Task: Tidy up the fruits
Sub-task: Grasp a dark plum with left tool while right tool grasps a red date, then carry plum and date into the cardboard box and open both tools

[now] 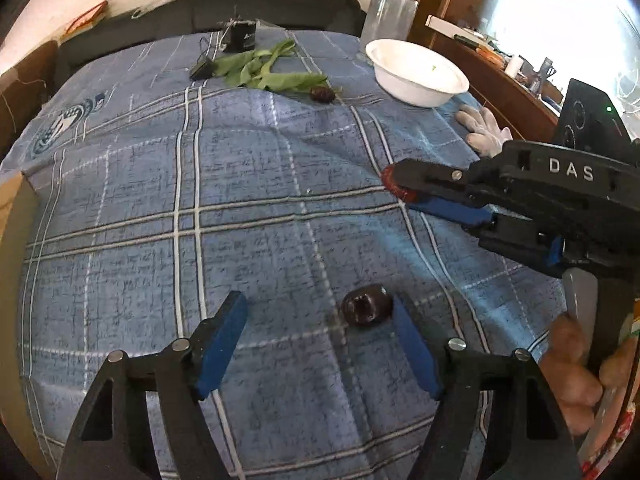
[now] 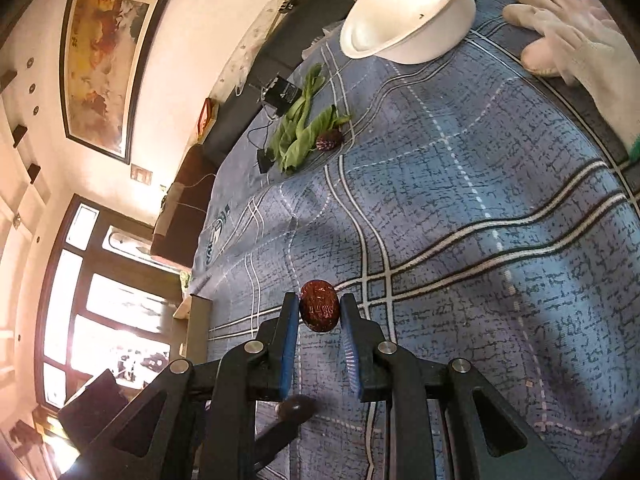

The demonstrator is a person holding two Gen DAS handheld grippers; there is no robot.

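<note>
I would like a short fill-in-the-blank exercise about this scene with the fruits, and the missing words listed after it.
1. The right claw is shut on a red ____.
2. The left claw is ____, with a dark fruit on the cloth beside one finger.
3. The white bowl holds ____ fruit.
4. A third fruit lies next to the green ____.

Missing words: fruit; open; no; leaves
</note>
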